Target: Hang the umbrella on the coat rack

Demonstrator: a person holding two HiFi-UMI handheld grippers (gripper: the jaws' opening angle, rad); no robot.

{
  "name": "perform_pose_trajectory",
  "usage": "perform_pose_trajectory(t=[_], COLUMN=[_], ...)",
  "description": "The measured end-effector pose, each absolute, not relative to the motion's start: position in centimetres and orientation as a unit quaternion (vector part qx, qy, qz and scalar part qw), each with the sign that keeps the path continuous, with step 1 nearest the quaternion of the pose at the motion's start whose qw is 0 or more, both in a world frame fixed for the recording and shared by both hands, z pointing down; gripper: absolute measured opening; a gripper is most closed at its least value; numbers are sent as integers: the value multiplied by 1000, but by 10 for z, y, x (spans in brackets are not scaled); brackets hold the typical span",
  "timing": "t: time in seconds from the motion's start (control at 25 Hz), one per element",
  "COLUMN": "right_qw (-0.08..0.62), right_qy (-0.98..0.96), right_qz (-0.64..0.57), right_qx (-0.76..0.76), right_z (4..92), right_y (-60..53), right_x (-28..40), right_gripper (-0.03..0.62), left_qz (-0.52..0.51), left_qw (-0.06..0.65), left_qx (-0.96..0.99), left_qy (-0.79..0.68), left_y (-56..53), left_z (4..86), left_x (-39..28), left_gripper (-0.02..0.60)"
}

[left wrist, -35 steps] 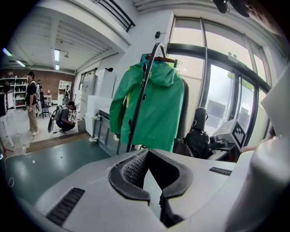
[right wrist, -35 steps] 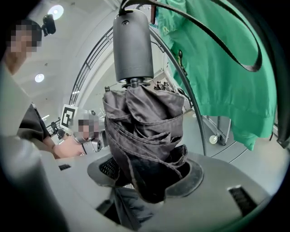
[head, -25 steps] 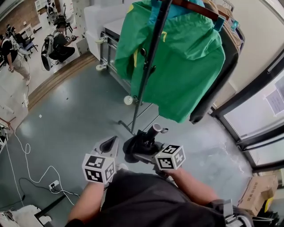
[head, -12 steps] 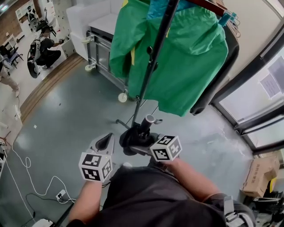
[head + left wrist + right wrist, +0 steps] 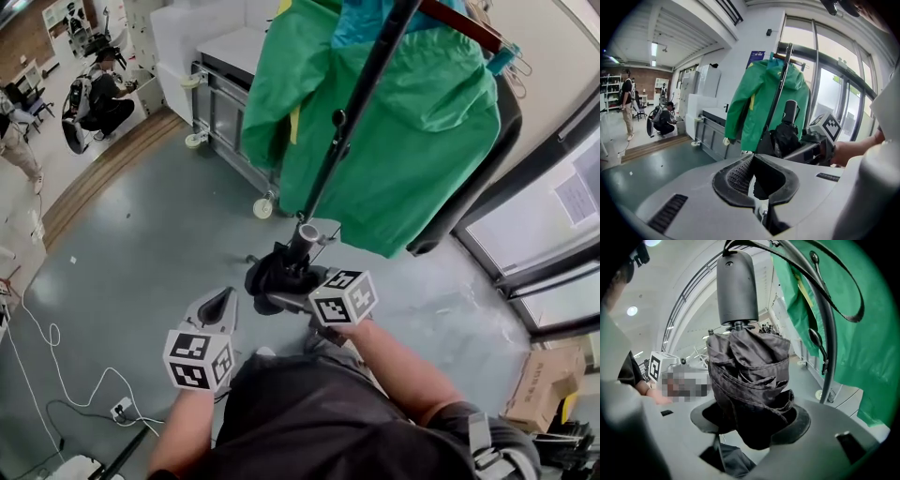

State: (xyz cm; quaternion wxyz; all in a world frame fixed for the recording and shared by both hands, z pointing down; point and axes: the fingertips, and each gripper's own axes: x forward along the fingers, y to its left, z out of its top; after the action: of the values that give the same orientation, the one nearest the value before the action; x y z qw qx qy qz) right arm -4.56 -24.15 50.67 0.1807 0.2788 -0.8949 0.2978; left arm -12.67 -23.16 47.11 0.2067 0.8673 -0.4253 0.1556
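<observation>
Grey floor (image 5: 159, 234) with coat rack (image 5: 324, 180), wheeled cabinet (image 5: 230, 108), power strip (image 5: 119, 408).

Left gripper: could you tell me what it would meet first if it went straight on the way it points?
Probably the folded umbrella held in the right claw; the coat rack stands beyond it, though depth is unclear.

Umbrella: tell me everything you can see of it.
The umbrella is a compact folding one, collapsed, its black fabric bunched in loose folds. A smooth dark grey cylindrical handle points up toward the coat rack, and a black wrist strap loops from its end. The right gripper clamps the canopy, holding it roughly upright, off the floor.
</observation>
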Motion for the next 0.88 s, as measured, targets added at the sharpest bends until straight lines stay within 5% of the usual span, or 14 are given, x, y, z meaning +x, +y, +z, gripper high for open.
perform_pose_trajectory(t=[0.88], right_qw=[230], right_qy=[-898], right_qz=[289], right_qx=[239], right_z=[543], right_y=[-307], right_x=[-51], right_gripper=[249], left_qz=[148], left_qw=[231], left_qx=[822], left_qy=[-498], left_y=[-236], left_z=[472], left_x=[-148], left_gripper=[15])
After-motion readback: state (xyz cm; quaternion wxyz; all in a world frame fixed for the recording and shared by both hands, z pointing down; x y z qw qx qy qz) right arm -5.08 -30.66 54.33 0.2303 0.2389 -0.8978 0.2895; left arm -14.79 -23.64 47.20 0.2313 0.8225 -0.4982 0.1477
